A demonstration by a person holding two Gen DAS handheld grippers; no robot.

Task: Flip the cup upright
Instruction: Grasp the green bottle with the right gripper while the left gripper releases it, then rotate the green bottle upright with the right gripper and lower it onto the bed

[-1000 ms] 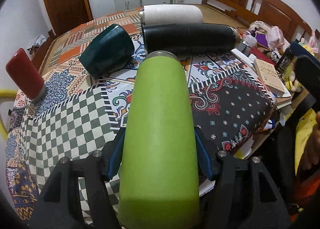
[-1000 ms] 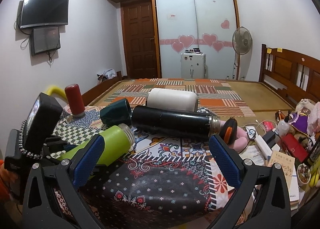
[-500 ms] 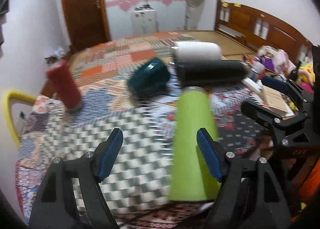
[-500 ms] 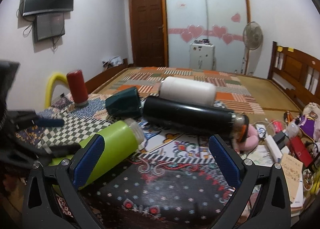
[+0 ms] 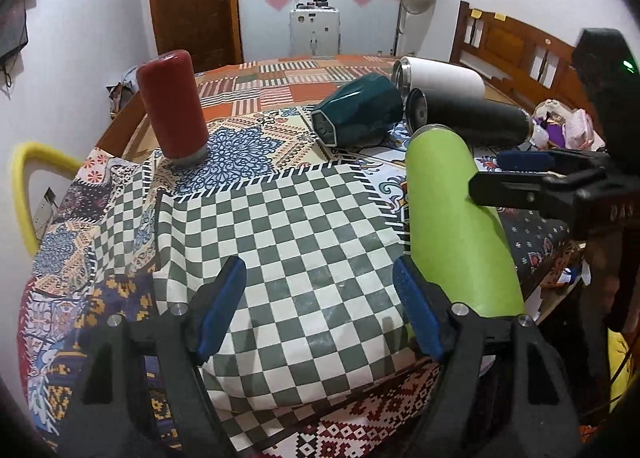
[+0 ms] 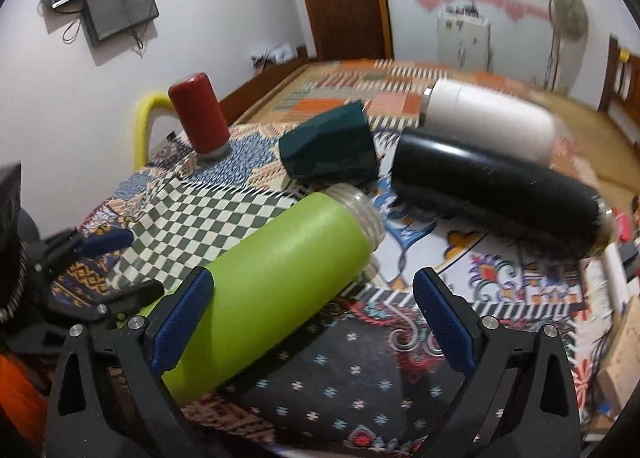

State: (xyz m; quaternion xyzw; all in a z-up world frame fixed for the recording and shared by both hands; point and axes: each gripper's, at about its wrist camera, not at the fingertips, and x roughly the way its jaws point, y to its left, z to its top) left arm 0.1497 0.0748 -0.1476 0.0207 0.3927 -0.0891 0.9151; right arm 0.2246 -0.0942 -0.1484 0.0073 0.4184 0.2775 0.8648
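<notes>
Right wrist view puts the green cup [image 6: 276, 282] lying on its side on the patterned cloth [image 6: 460, 258], its long axis running from low left near the camera up to the right, with the clear threaded mouth at the far end. The right hand-held gripper [image 6: 308, 322] is spread wide and holds nothing; its left blue pad sits right against the cup's near flank, while the right pad stands clear of it on the far side, so the body lies partly between the jaws but skewed across them, not square.

From the left wrist view the same cup [image 5: 452, 218] lies to the right of the left hand-held gripper [image 5: 320, 306], which is also open and empty over the checkered patch. Its right pad is just beside the cup's base end, and nothing sits between its jaws. The right one looks the nearer and better placed for a grasp, I'd say, though it would want to turn to meet the body squarely.

Behind the green cup lie a black flask [image 6: 496, 198], a white one [image 6: 492, 122] and a teal cup [image 6: 332, 150], all on their sides; a red cup [image 6: 200, 114] stands mouth-down at the far left.

The cup's base end is cut off behind the gripper in the right view, the far objects there are smeared by blur, and whether the left pad truly touches the cup I cannot tell.
</notes>
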